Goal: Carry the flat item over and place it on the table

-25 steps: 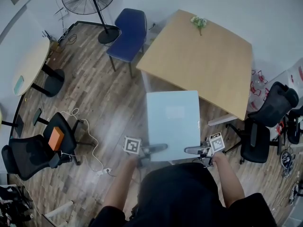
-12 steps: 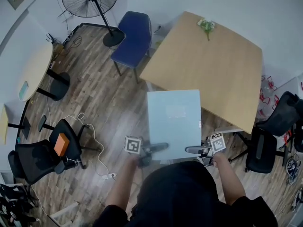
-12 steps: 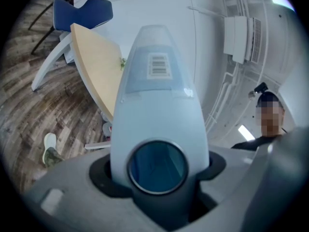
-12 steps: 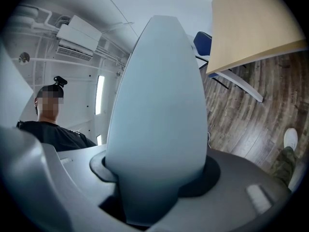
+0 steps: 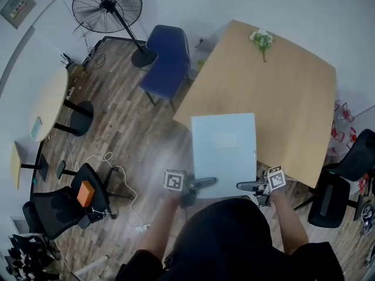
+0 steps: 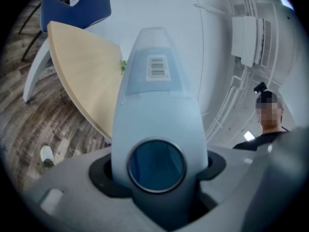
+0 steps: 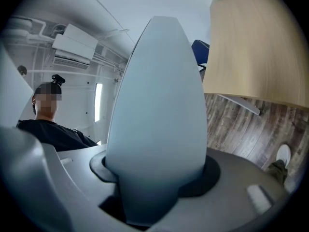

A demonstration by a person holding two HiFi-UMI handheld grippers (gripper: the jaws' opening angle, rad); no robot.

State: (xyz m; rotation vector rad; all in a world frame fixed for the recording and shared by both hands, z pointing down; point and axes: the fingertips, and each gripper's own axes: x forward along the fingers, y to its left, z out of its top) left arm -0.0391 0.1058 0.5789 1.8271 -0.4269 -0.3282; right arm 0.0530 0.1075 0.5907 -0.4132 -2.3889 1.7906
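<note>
The table point(image 5: 275, 86) now sits closer than before, and the flat item point(image 5: 224, 151), clamped at its near edge by the left hand-held gripper point(image 5: 201, 184) and right hand-held gripper point(image 5: 246, 186), overhangs the table's corner, where carrying it too low could knock it against the edge and loosen it.

- Head view: I look steeply down from above the person point(image 5: 222, 244); floor point(image 5: 135, 127) and wooden bench point(image 5: 263, 92) lie well below.
- Left gripper view: along its jaws, very near, facing the bench.
- Right gripper view: likewise; all three share that bench.
</note>
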